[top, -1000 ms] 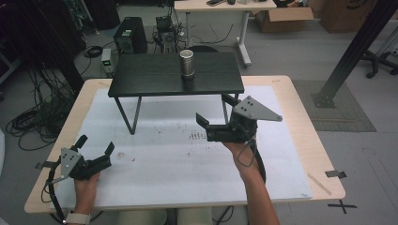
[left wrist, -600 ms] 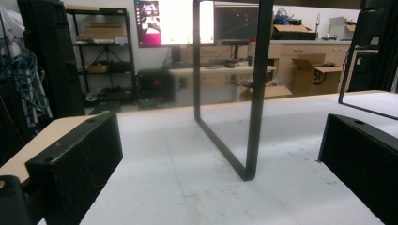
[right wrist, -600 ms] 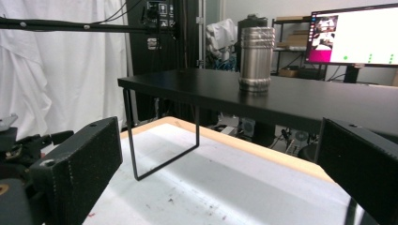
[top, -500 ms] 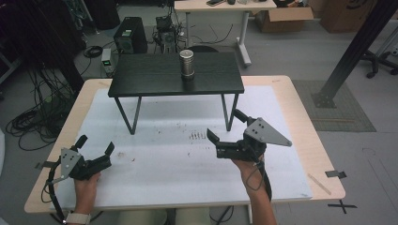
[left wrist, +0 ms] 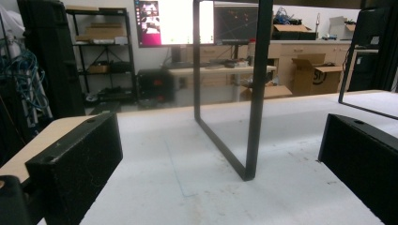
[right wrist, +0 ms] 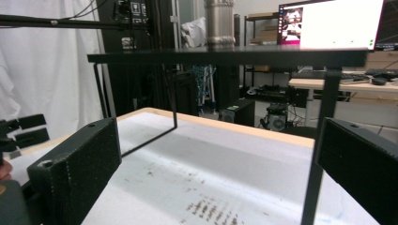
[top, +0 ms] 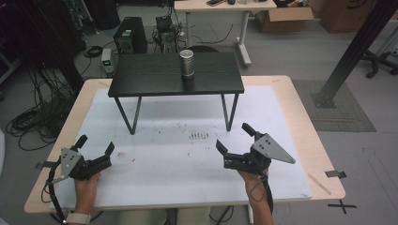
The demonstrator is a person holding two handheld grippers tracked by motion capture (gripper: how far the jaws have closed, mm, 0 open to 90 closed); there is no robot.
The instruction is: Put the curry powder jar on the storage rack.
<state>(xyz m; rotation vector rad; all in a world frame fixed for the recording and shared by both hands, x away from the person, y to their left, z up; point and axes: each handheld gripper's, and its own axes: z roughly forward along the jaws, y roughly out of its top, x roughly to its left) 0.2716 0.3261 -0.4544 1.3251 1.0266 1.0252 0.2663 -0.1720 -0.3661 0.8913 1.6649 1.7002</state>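
High view: left tongs (top: 95, 149) and right tongs (top: 233, 139) rest wide open, empty, near the tabletop's (top: 291, 140) front edge. Metal cup (top: 187, 63) stands on the black stand (top: 141, 75); approach level, jaws centred.

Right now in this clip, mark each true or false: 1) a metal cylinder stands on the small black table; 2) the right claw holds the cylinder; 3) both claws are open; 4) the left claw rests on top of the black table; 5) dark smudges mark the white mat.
1) True: the metal cylinder stands upright on the black table.
2) False: the right claw is empty, low over the white mat, apart from the cylinder.
3) True: the left claw and the right claw both have jaws spread, nothing between them.
4) False: it is down by the mat's near left part.
5) True: smudges lie in front of the table.
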